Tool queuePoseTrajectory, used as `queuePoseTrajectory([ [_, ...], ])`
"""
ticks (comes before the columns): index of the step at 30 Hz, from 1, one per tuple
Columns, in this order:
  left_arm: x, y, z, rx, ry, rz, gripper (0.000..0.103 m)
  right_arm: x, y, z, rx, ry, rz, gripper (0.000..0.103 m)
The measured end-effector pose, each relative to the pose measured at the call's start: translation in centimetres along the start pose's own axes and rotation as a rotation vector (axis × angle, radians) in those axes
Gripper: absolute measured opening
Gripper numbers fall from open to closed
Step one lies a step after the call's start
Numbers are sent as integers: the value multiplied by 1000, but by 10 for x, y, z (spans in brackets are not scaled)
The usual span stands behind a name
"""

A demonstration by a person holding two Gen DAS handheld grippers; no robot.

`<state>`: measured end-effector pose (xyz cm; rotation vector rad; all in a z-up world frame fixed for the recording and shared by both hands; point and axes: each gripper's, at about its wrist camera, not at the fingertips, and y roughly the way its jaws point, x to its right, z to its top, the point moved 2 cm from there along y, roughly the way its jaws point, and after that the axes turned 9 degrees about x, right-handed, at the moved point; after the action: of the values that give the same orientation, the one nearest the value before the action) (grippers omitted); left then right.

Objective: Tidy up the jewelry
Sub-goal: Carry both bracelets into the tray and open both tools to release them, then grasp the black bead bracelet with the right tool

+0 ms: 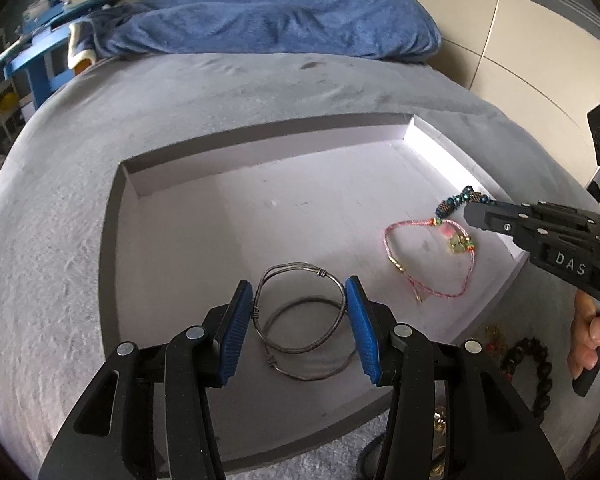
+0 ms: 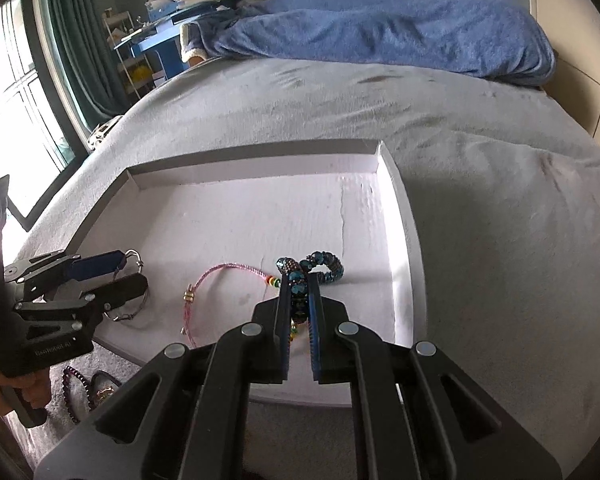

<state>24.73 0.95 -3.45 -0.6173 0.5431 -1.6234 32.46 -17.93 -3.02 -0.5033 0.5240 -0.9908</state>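
Observation:
A shallow white tray (image 1: 260,148) (image 2: 404,216) lies on a grey bed cover. In it lie silver wire bangles (image 1: 300,320) (image 2: 134,258), a pink cord bracelet (image 1: 428,264) (image 2: 228,270) with charms, and a teal beaded bracelet (image 1: 458,202) (image 2: 324,268). My left gripper (image 1: 300,300) (image 2: 126,268) is open, its blue pads (image 1: 236,328) on either side of the bangles. My right gripper (image 2: 300,284) (image 1: 470,214) is shut on the teal beaded bracelet, low over the tray's right side.
A dark bead strand (image 1: 536,364) (image 2: 76,384) and gold jewelry (image 1: 494,332) (image 2: 104,392) lie on the cover in front of the tray. A blue blanket (image 1: 268,16) (image 2: 380,28) lies at the far end. A window (image 2: 16,100) is on the left.

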Motion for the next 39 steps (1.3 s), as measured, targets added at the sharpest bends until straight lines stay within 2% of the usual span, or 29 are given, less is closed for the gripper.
queuePoseTrajectory([
  [3, 2, -1, -1, 4, 3, -2, 50, 0, -1, -1, -4, 4, 1, 7],
  [5, 0, -3, -1, 11, -11, 0, 59, 1, -1, -2, -9, 9, 0, 8],
  [8, 1, -7, 0, 24, -11, -5, 62, 2, -2, -2, -10, 15, -2, 8],
  [12, 3, -16, -1, 35, -6, -16, 67, 2, -8, -1, -5, 20, -1, 25],
  [13, 3, -17, -1, 39, -4, -17, 69, 2, -9, -1, -3, 20, -1, 26],
  [14, 3, -20, -1, 45, -3, -13, 77, 2, -10, -1, -4, 20, -3, 27],
  [16, 2, -27, -1, 58, -9, -10, 77, 3, -12, -2, -10, 28, -7, 32],
  [23, -1, -47, -3, 79, -17, -5, 78, -3, -22, -4, 0, 21, -8, 40],
  [39, -16, -95, -29, 99, -34, 17, 78, 4, -59, -14, 42, 86, -16, 48],
])
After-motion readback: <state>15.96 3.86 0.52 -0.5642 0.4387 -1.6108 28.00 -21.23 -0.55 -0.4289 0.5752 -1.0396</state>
